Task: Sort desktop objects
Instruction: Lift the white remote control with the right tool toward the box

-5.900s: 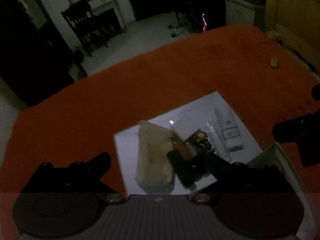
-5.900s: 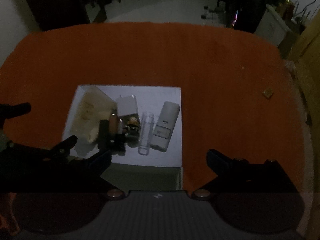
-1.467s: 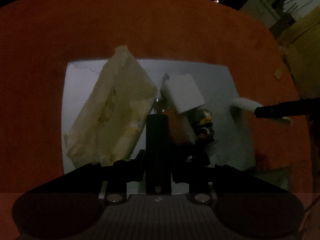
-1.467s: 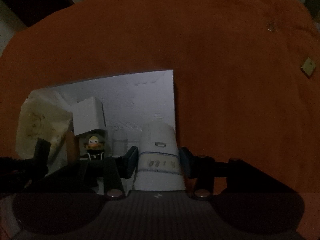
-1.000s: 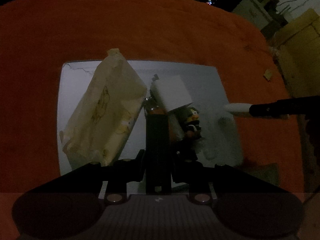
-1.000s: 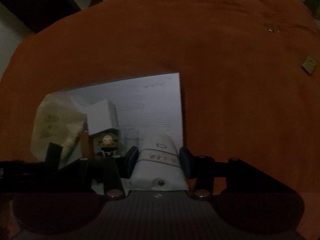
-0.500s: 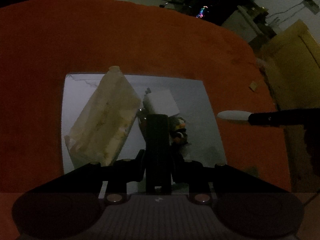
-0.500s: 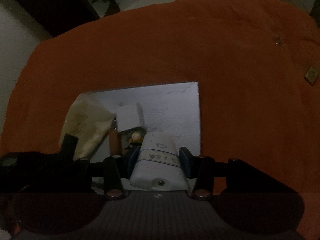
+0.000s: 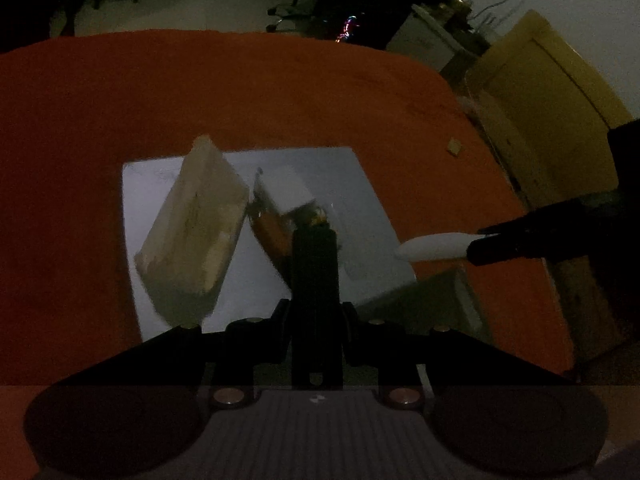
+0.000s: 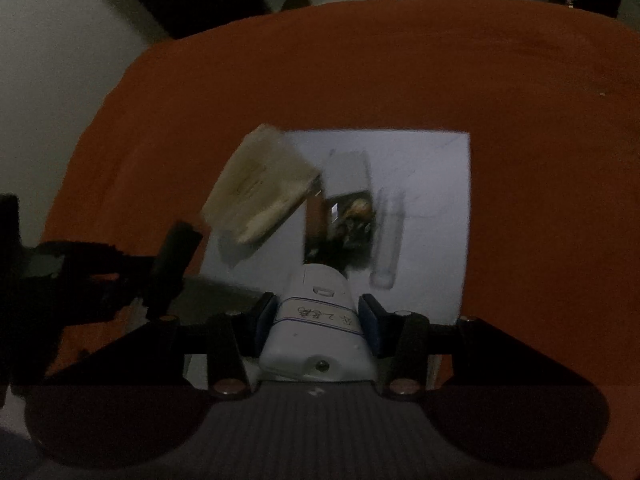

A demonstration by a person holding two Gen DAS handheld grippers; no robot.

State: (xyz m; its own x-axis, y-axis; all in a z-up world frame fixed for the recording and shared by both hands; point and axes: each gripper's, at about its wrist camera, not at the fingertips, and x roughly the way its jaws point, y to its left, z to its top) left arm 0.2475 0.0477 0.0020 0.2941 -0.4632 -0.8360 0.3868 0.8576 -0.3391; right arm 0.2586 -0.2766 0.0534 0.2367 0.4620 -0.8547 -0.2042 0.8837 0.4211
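Observation:
My left gripper [image 9: 314, 314] is shut on a black bar-shaped object [image 9: 314, 264], held above the white sheet [image 9: 360, 184]. My right gripper [image 10: 318, 319] is shut on a white labelled device [image 10: 316, 356], its blue pads [image 10: 267, 320] pressing both sides. On the sheet lie a beige packet [image 9: 196, 216], a small white box [image 10: 346, 170], an orange item [image 9: 270, 228], a small figurine [image 10: 356, 214] and a clear tube [image 10: 388, 240]. In the left wrist view the white device [image 9: 434, 246] juts in from the right. In the right wrist view the black object [image 10: 176, 250] shows at left.
The sheet [image 10: 432, 168] rests on an orange cloth [image 10: 400, 72] that covers the table. A grey-green box [image 9: 424, 300] sits at the sheet's near edge. A small tan piece [image 9: 454, 146] lies on the cloth at right. Yellow furniture [image 9: 540, 100] stands beyond the table.
Both grippers have risen and drawn back from the sheet, each carrying its object. The items on the sheet look smaller and farther away.

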